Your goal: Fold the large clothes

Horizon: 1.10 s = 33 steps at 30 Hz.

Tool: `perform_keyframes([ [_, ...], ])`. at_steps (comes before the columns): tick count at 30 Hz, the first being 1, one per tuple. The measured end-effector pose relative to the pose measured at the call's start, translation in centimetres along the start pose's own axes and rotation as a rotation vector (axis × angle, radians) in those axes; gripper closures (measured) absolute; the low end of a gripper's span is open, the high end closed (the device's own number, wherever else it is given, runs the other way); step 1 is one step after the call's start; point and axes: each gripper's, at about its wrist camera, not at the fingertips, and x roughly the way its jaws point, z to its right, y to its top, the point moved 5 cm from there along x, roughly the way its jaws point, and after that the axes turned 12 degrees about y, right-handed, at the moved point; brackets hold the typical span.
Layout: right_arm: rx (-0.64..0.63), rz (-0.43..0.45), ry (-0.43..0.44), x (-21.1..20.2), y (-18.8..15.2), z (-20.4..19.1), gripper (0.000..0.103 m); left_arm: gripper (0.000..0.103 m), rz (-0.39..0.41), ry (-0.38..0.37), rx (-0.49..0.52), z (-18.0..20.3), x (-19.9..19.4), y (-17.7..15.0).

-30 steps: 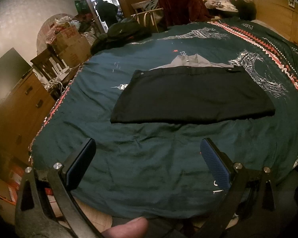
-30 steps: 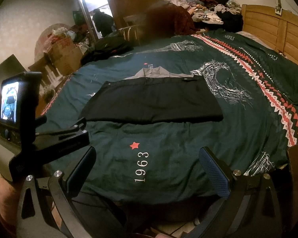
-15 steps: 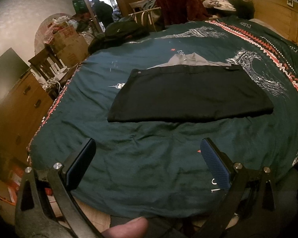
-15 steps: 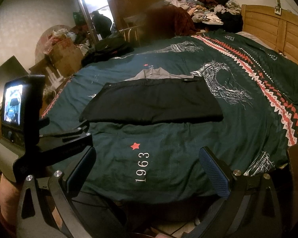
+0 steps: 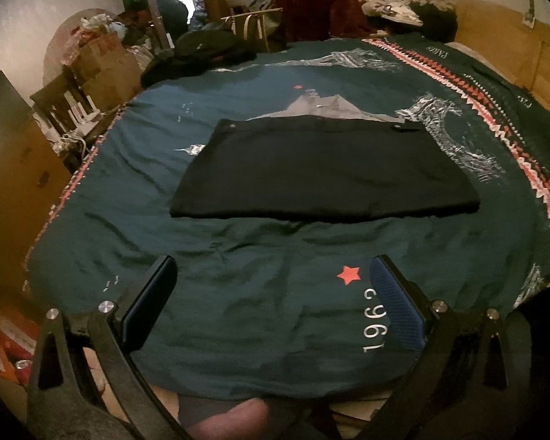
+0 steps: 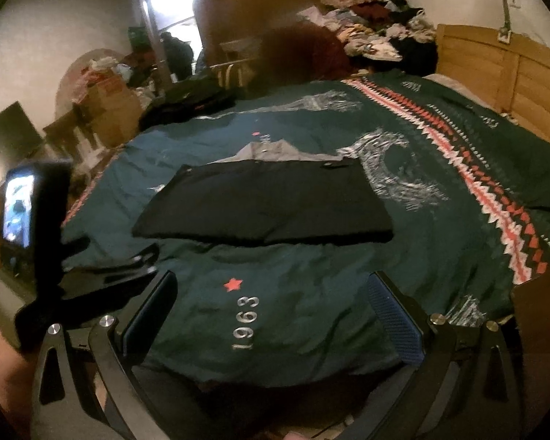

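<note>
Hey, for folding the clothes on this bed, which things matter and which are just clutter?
Matters:
black folded garment
grey shirt behind it
left gripper, open
right gripper, open

Clutter:
clothes pile by the headboard
cardboard boxes
chair

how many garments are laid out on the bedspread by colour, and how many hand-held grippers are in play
black folded garment: 1
grey garment behind it: 1
left hand-held gripper, open: 1
right hand-held gripper, open: 1
total: 4

Black garment (image 5: 322, 168) on dark teal bedspread (image 5: 238, 293) with red-and-white zigzag band, red star.
</note>
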Motion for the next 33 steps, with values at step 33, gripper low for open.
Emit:
perform_keyframes([
  [33, -0.022, -0.013, -0.095, 2.4, 2.0, 2.5, 0.0, 0.0, -0.02, -0.025, -0.03, 0.1, 0.7, 0.1],
])
